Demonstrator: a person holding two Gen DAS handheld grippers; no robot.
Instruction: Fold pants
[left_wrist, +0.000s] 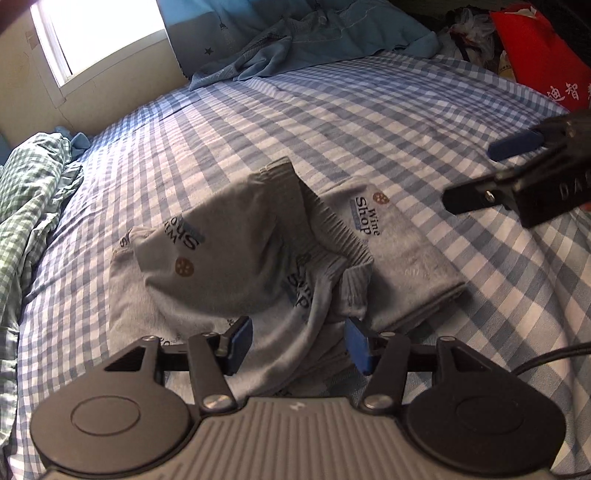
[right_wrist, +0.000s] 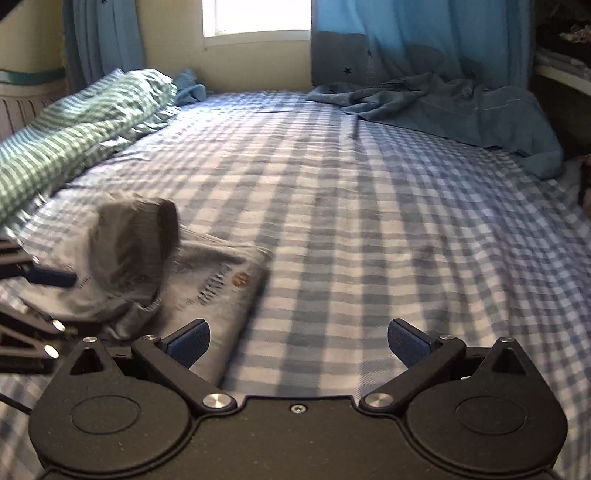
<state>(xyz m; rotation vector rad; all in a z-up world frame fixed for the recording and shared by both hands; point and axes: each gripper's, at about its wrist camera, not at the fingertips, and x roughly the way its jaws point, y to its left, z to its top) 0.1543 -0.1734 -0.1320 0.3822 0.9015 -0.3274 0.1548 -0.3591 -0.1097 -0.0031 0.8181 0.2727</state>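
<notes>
Grey pants (left_wrist: 258, 254) printed with "Wine Shop" lie partly folded on the checked bed sheet (left_wrist: 332, 122). One part is raised and blurred above the flat folded part. My left gripper (left_wrist: 299, 343) is open, its blue pads either side of a hanging strip of the pants, not pinching it. My right gripper (right_wrist: 297, 341) is open and empty, just right of the pants (right_wrist: 207, 280). It also shows in the left wrist view (left_wrist: 476, 175) at the right. The left gripper's fingers (right_wrist: 51, 277) show at the left edge of the right wrist view.
A green checked duvet (right_wrist: 77, 122) is bunched along the left of the bed. A blue cloth (right_wrist: 461, 107) lies at the far right by the curtain (right_wrist: 406, 37). A red bag (left_wrist: 543, 55) stands beyond the bed's right side. A window (right_wrist: 256, 16) is at the head.
</notes>
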